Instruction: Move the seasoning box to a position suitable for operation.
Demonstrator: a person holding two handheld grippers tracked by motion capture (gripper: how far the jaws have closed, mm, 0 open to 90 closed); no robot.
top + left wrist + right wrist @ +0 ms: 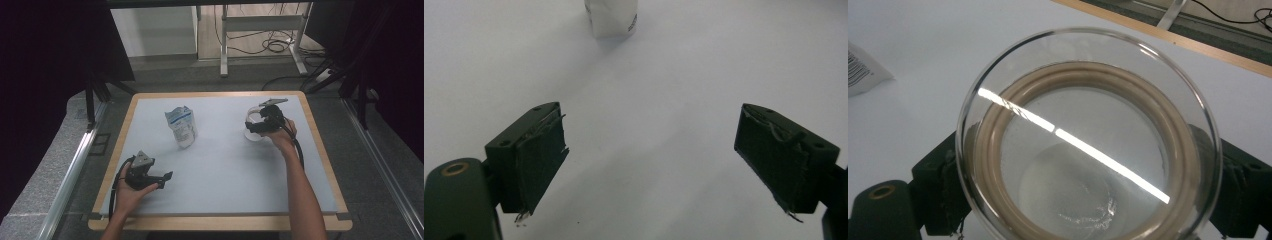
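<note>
A clear glass jar [251, 126] with a beige seal ring stands at the table's right rear. My right gripper [256, 128] is shut on it. In the right gripper view the jar [1088, 150] is seen from its top, a jaw pressed against each side, with my right gripper [1090, 192] around it. A white pouch with a blue label [181, 127] stands upright left of centre; its base [611, 17] shows far ahead in the left gripper view and a corner [860, 70] in the right one. My left gripper [166, 180] [649, 160] rests near the front left, open and holding nothing.
The table is a pale sheet with a wooden rim [220, 222]. Metal rails [70, 170] run along both sides below it. Table legs and cables [270, 45] lie on the floor beyond the far edge.
</note>
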